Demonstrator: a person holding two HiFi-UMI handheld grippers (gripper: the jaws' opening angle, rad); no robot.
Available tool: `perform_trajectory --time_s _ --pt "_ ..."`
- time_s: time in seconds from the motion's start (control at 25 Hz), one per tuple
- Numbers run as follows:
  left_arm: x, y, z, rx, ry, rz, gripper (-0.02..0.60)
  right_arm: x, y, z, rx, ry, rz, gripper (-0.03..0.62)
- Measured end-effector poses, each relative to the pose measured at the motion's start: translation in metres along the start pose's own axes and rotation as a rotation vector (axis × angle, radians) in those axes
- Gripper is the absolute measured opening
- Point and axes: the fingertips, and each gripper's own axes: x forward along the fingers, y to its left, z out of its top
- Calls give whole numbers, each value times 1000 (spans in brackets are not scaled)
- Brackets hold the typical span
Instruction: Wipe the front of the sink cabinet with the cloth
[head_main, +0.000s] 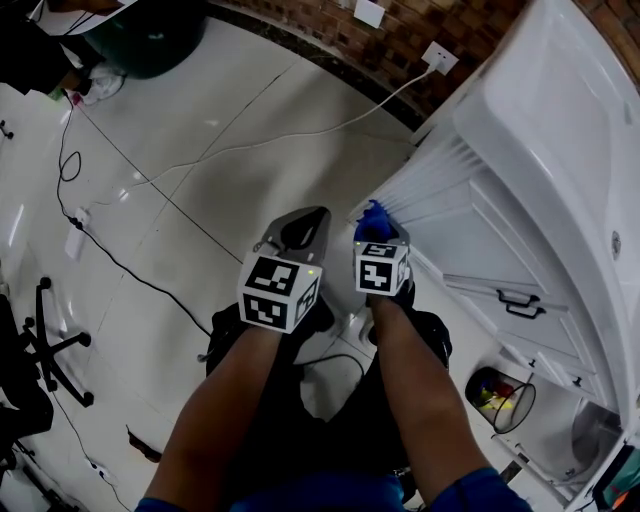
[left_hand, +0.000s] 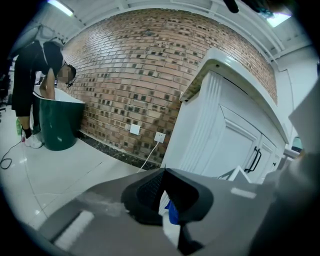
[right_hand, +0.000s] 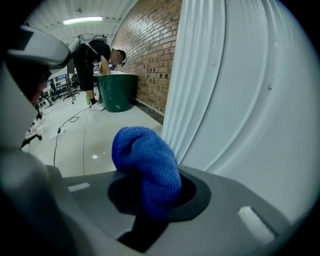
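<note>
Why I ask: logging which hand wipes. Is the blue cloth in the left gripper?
No, the blue cloth sits clamped in the right gripper's jaws.

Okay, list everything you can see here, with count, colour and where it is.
cabinet: one, white, right side of the head view
cloth: one, blue, near the cabinet's fluted corner
wall: one, red-brown brick, behind
wall plates: two, white, low on the wall
cable: one, white, plugged into a plate
tub: one, green, by the wall
bystander: one, dark clothes, bent over the tub
basket: one, dark mesh, by the cabinet
chair base: one, black, left edge
left gripper: grey, jaws together, empty
right gripper: grey, shut on the cloth
</note>
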Motion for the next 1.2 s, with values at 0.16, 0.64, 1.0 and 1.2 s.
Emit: perform_trajectory --time_s 0.16,0.64,1.0,1.2 --pt "1 -5 3 -12 -12 -7 3 -21 8 18 105 -63 78 78" --pt "4 -51 31 125 -122 -8 3 -224 -33 141 1 -848 -8 80" --pt "12 -87 41 278 -160 -20 3 -264 -75 151 51 -961 -97 80" --pt "16 -97 38 311 -148 -24 3 -252 -78 152 48 -941 -81 80"
